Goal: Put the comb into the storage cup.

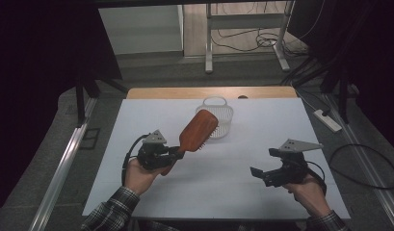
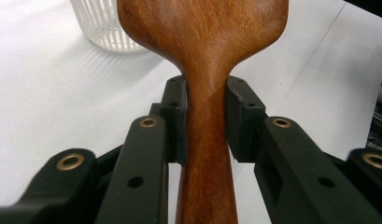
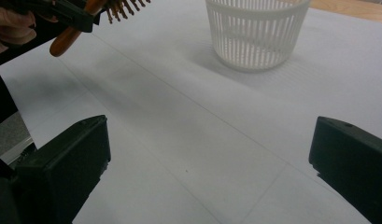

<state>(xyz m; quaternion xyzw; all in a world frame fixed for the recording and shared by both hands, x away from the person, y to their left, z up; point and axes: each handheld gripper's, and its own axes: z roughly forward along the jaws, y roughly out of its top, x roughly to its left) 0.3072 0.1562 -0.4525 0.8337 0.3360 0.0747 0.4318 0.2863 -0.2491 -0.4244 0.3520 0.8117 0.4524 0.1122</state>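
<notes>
A wooden hairbrush is held up off the white table, its head tilted toward the white slatted basket. My left gripper is shut on the brush's narrow neck; in the left gripper view both pads press the brown handle. In the right gripper view the brush's bristles point down at the top left, beside the basket. My right gripper hovers at the right front of the table, its jaws wide apart with nothing between them.
The white sheet covers the table, with a wooden edge at the far side. A metal frame and cables lie on the floor beyond. A power strip sits on the floor at the right.
</notes>
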